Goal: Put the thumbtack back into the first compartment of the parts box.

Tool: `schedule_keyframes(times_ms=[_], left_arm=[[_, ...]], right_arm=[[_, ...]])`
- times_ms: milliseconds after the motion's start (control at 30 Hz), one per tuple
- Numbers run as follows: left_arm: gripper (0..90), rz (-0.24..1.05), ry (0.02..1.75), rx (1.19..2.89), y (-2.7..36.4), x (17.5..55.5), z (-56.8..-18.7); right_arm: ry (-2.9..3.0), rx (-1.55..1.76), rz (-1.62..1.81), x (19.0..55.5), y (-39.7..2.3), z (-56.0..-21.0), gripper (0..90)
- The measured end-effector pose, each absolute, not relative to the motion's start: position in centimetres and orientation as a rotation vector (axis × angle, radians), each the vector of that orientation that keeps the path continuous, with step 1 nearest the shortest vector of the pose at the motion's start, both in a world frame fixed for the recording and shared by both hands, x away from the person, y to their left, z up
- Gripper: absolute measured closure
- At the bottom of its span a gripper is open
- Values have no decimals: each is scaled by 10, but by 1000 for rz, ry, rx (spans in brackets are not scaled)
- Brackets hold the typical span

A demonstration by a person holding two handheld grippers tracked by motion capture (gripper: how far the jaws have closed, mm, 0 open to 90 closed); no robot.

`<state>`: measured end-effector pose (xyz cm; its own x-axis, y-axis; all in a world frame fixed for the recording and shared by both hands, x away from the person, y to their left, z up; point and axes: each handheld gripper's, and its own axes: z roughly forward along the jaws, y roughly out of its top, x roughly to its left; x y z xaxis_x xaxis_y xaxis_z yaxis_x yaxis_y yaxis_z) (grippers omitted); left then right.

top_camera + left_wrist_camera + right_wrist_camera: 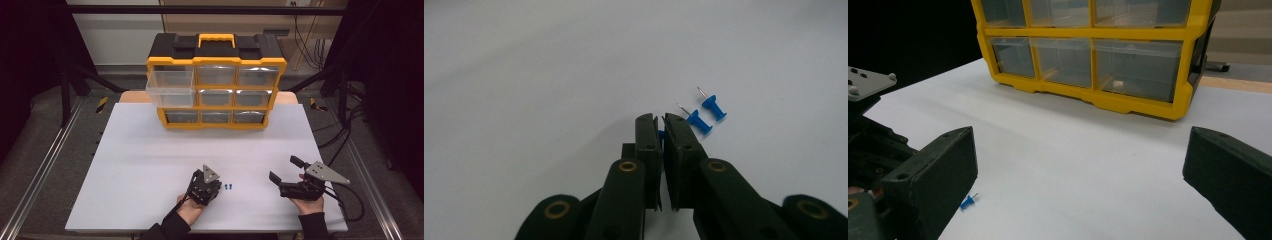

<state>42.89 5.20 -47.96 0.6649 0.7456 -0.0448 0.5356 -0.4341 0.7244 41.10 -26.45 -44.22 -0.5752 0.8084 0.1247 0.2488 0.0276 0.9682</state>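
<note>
Two blue push pins (706, 115) lie side by side on the white table, just right of my left gripper's tips. My left gripper (660, 120) is shut on a third blue push pin (660, 134), of which a sliver of blue peeks out between the jaws. From above, the left gripper (216, 188) points down at the table near the front edge, with the loose pins (229, 187) right beside it. My right gripper (283, 168) rests off to the right, open and holding nothing. In the right gripper view its jaws (1078, 175) stand wide apart and a blue pin (968, 201) lies at lower left.
A yellow and black drawer organizer (216, 85) with clear drawers stands at the table's far side; its top left drawer (170, 87) is pulled out. The white table (150, 165) spreads bare between organizer and grippers. Cables trail at the right.
</note>
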Motion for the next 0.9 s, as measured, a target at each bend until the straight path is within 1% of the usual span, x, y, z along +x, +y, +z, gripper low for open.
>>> schedule_keyframes(times_ms=[267,600,900], left_arm=[[850,342,979,2129,61,429,-473],[850,363,920,2085,81,422,-444],[849,395,910,2024,112,422,-416]], right_arm=[[1845,1072,1571,411,-264,-442,16],[1844,1082,1584,411,-263,-442,16],[1853,1073,1562,411,-264,-443,16]])
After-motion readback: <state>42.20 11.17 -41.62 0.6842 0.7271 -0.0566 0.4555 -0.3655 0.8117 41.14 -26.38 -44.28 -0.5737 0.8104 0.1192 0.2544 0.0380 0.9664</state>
